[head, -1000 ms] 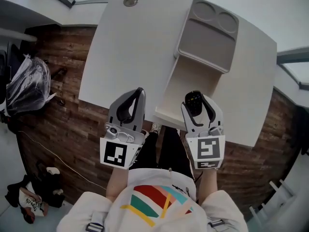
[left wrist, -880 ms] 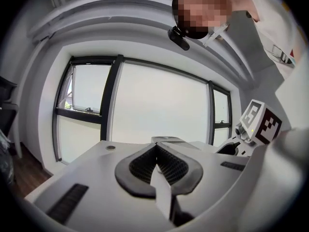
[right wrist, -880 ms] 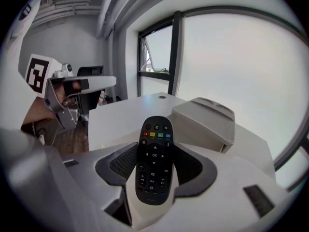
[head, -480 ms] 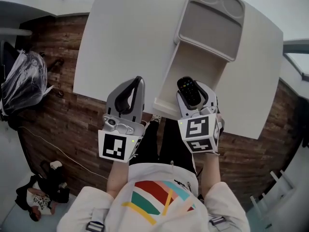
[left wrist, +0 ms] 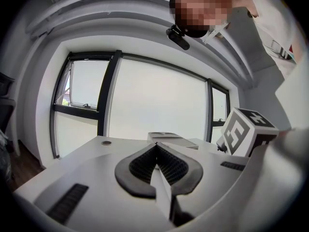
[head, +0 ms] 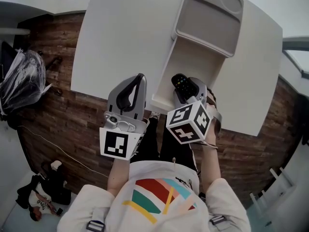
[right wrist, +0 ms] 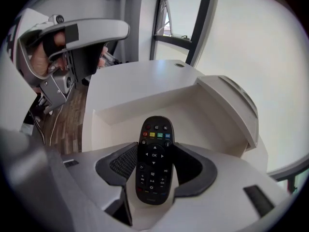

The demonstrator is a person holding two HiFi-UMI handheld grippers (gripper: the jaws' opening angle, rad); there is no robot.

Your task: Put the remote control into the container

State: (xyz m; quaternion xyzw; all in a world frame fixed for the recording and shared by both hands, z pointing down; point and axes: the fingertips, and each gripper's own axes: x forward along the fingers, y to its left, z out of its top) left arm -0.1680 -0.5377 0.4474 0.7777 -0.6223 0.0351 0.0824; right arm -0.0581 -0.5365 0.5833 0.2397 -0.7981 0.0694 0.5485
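Observation:
A black remote control (head: pixel 180 82) with coloured buttons (right wrist: pixel 155 135) is held lengthways in my right gripper (head: pixel 189 93), which is shut on it (right wrist: pixel 154 164). It hangs over the near end of the container (head: pixel 190 62), an open white box whose grey-beige lid (head: pixel 210 21) is folded back at the far end. In the right gripper view the box's bare inside (right wrist: pixel 159 103) lies just beyond the remote's tip. My left gripper (head: pixel 139 79) stays left of the box at the table's near edge, its jaws shut on nothing (left wrist: pixel 156 147).
The white table (head: pixel 120 33) carries the container and a round cable hole (right wrist: pixel 179 65). Wooden floor lies below the near edge. On the floor at the far left sits a black plastic bag (head: pixel 21 86). The person's legs are under the grippers.
My right gripper has shifted left and forward with the remote and rolled, so its marker cube is tilted; the remote now sits over the box's near end. The left gripper has barely moved.

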